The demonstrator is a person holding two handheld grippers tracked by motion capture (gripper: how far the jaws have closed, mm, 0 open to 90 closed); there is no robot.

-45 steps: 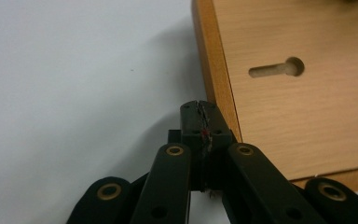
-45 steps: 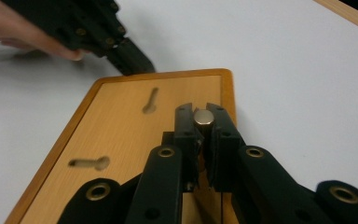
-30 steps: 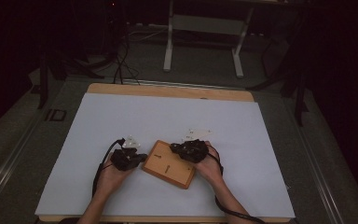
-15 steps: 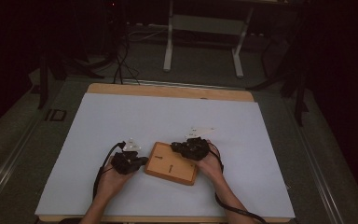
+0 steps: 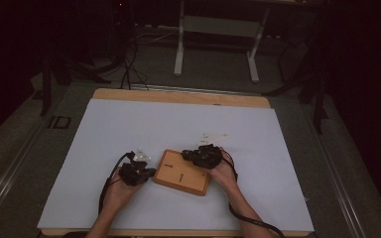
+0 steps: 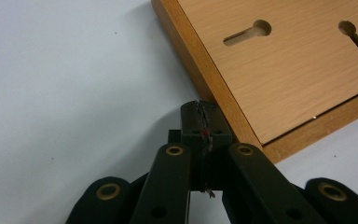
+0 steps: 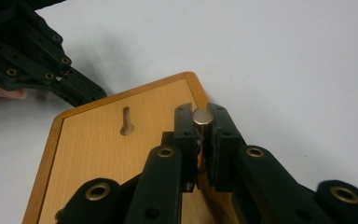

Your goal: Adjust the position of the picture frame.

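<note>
A flat wooden board (image 5: 181, 172) with keyhole slots (image 6: 247, 35) lies on the white table sheet (image 5: 178, 124), near the front. My left gripper (image 5: 148, 174) is shut with nothing between its jaws. Its tips (image 6: 200, 112) rest at the board's (image 6: 284, 70) left side edge, near a corner. My right gripper (image 5: 191, 155) hovers over the board's far right corner. It is shut on a small metal pin (image 7: 202, 117), which stands upright between the pads above the board (image 7: 98, 154). In the right gripper view, the left gripper (image 7: 74, 86) shows beyond a slot (image 7: 127, 121).
The table's wooden far edge (image 5: 181, 96) runs across the back. Beyond it, a metal stand (image 5: 216, 29) and cables (image 5: 126, 64) sit on the dark floor. White sheet stretches to the left, right and back of the board.
</note>
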